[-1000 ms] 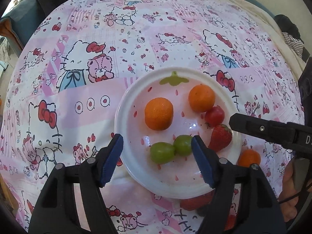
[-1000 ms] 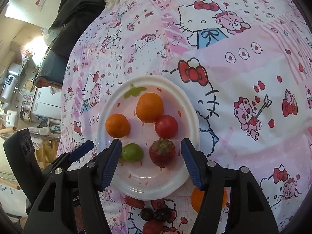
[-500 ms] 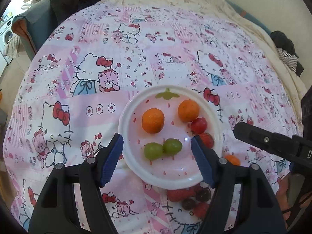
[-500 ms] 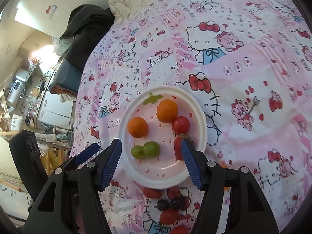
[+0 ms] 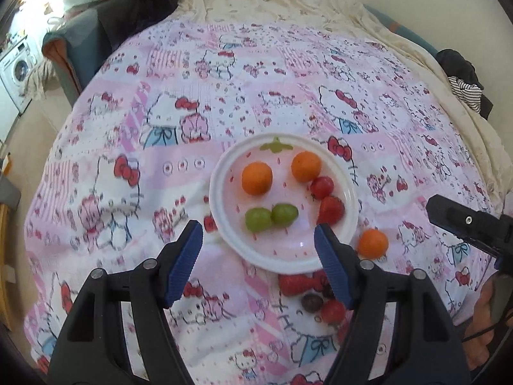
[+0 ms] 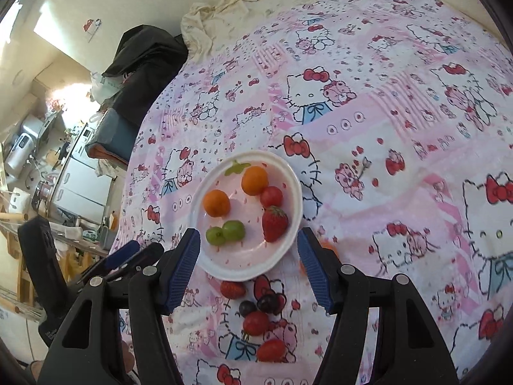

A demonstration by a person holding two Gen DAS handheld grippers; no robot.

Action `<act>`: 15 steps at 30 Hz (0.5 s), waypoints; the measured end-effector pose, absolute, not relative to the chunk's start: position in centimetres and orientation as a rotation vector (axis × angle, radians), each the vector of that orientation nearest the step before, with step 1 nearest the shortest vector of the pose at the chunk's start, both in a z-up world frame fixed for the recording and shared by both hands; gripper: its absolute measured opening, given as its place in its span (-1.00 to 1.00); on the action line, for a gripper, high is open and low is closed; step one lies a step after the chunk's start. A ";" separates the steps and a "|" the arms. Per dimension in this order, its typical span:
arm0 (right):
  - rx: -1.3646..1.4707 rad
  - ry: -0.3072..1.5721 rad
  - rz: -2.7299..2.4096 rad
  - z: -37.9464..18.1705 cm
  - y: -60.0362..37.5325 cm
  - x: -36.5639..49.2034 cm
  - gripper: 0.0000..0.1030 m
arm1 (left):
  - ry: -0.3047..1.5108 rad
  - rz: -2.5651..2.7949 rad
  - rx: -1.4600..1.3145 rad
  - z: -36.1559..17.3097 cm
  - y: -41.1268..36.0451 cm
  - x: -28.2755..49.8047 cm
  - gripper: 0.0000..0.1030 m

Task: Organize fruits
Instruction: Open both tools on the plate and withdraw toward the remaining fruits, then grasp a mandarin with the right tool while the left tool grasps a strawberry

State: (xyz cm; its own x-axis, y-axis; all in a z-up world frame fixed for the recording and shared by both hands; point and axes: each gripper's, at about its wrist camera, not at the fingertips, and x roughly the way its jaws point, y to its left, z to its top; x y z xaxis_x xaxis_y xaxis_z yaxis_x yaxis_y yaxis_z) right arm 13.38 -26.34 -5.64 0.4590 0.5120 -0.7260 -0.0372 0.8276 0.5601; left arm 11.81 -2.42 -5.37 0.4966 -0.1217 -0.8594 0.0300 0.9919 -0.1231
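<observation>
Sitting in the middle of the pink cat-print blanket (image 5: 134,173) is a white plate (image 5: 224,211) with fruit on it. On the plate are 2 oranges (image 5: 257,178), 2 green grapes (image 5: 271,217) that touch each other, 1 cherry tomato (image 5: 322,187) and 1 strawberry (image 5: 331,209). Fruits of the same kind lie side by side, so it looks like someone is sorting them into little groups.

More fruit waits on the blanket, not on the plate. A loose orange (image 5: 373,243) lies just beside the plate's rim. Below the plate, in the right wrist view, are another strawberry (image 6: 233,289), 2 dark grapes (image 6: 258,305) and 2 more red fruits (image 6: 256,322). They probably need to go on the plate too, so the job looks about half done.

The left gripper (image 5: 258,264) hangs over the near edge of the plate. Its blue jaws stand wide apart and hold nothing. The right gripper (image 6: 248,268) does the same, wide and empty. Both point down at the fruit, so each one can see the plate and the loose pile together.

The blanket is soft and bumpy, so round fruit like the loose orange could roll away if it gets bumped. The strawberries are soft, so a gentle squeeze seems best.
</observation>
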 end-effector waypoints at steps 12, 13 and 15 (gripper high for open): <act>0.552 1.064 0.335 -5.7 -28.6 11.1 0.28 | 1.223 -0.186 -0.176 -12.0 -5.0 10.6 0.34; 0.554 1.066 0.333 -5.6 -28.7 11.0 0.28 | 1.232 -0.189 -0.175 -12.6 -5.3 10.7 0.34; 0.561 1.063 0.337 -5.5 -29.0 10.9 0.28 | 1.249 -0.190 -0.167 -13.6 -5.7 10.9 0.34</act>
State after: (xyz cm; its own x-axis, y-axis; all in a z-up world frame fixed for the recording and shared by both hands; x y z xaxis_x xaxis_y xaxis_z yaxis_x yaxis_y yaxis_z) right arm 10.92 -28.98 -5.47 0.4550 0.5172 -0.7249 0.0055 0.8124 0.5831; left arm 10.88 -5.72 -13.63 0.3040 -0.2331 -0.9237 0.0518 0.9722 -0.2283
